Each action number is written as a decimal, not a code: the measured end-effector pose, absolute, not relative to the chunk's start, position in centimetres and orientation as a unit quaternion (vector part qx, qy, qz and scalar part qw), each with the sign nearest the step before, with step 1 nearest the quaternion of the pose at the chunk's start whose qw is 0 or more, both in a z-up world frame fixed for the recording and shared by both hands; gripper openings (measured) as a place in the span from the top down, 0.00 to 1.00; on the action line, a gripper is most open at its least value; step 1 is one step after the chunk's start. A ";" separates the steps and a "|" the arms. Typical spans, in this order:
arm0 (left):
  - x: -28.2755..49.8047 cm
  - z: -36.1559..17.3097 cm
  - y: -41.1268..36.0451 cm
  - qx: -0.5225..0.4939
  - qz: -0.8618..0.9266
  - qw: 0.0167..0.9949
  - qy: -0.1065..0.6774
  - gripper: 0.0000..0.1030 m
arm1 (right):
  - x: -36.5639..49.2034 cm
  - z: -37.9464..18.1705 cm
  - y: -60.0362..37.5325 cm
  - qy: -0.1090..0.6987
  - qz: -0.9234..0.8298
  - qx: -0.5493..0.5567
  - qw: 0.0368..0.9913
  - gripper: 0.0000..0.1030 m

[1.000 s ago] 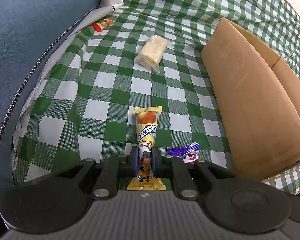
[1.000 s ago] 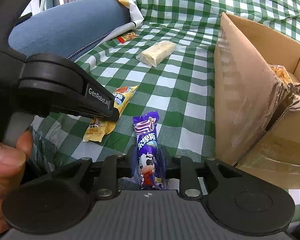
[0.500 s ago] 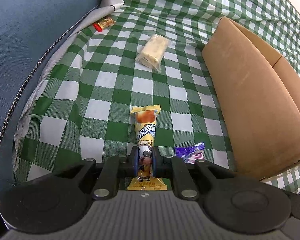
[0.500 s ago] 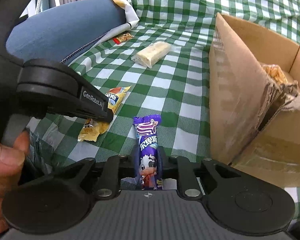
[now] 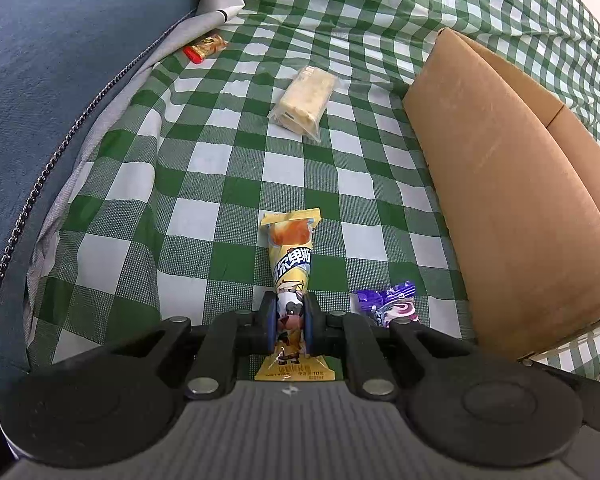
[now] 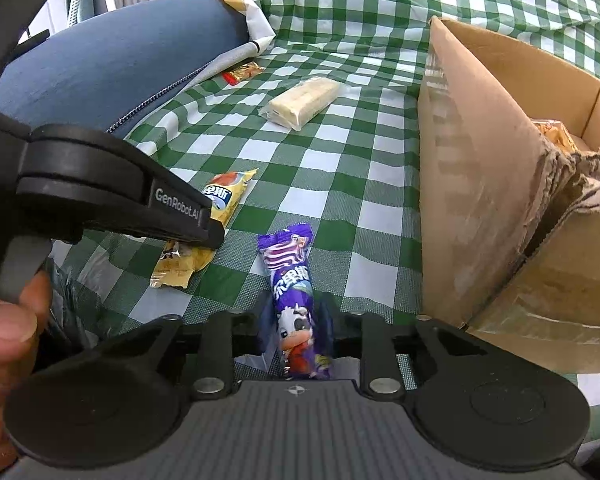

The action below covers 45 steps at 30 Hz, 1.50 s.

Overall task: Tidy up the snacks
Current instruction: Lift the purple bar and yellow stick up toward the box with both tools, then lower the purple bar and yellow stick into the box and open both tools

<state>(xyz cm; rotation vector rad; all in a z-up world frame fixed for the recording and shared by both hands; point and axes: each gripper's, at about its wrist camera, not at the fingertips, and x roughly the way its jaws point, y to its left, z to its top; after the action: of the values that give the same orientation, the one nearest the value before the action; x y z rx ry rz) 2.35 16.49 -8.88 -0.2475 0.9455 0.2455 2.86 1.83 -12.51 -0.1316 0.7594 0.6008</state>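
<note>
My left gripper (image 5: 290, 322) is shut on a yellow snack packet (image 5: 291, 264), held just above the green checked cloth. My right gripper (image 6: 296, 326) is shut on a purple snack packet (image 6: 290, 276); its tip also shows in the left wrist view (image 5: 388, 304). The left gripper's body (image 6: 112, 200) and the yellow packet (image 6: 216, 208) show at the left of the right wrist view. An open cardboard box (image 6: 480, 168) stands to the right, also in the left wrist view (image 5: 512, 200), with a snack inside (image 6: 556, 136).
A pale wafer pack (image 5: 304, 98) and a small red-orange candy (image 5: 204, 47) lie farther back on the cloth. A blue cushion (image 5: 60, 80) with a zip bounds the left side. A white bag (image 6: 244, 8) lies behind it. My hand (image 6: 8, 320) shows at lower left.
Both grippers have risen slightly with their packets. The box rim sits lower in the right wrist view and more of its inside shows.
</note>
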 end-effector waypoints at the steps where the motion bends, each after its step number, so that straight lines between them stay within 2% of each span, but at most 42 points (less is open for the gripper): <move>1: 2.4 -8.9 16.4 -0.117 0.118 0.876 0.453 0.87 | 2.8 -12.5 1.8 0.363 0.290 -0.064 0.883 0.81; 8: 2.3 -8.7 16.7 -0.121 0.116 0.880 0.445 0.88 | 2.1 -11.1 1.1 0.339 0.305 -0.054 0.888 0.83; 14: 1.3 -7.1 17.4 -0.146 0.119 0.895 0.403 0.88 | 1.0 -8.7 0.3 0.304 0.319 -0.047 0.896 0.83; 28: 0.8 -5.5 17.2 -0.150 0.109 0.914 0.360 0.88 | 3.0 -0.7 -6.0 0.214 0.317 -0.016 0.924 0.83; 34: 0.6 -4.9 16.2 -0.125 0.104 0.928 0.335 0.88 | 4.8 -2.6 -10.1 0.213 0.269 0.040 0.938 0.83; 45: 0.5 -2.6 13.9 -0.104 0.063 0.947 0.298 0.88 | 5.9 -3.4 -12.4 0.194 0.228 0.075 0.951 0.83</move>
<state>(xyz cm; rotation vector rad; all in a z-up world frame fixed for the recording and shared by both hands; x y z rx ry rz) 0.45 13.94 -2.56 -0.2117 0.6060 0.1291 5.89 -12.38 -3.38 0.1531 0.3947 0.4633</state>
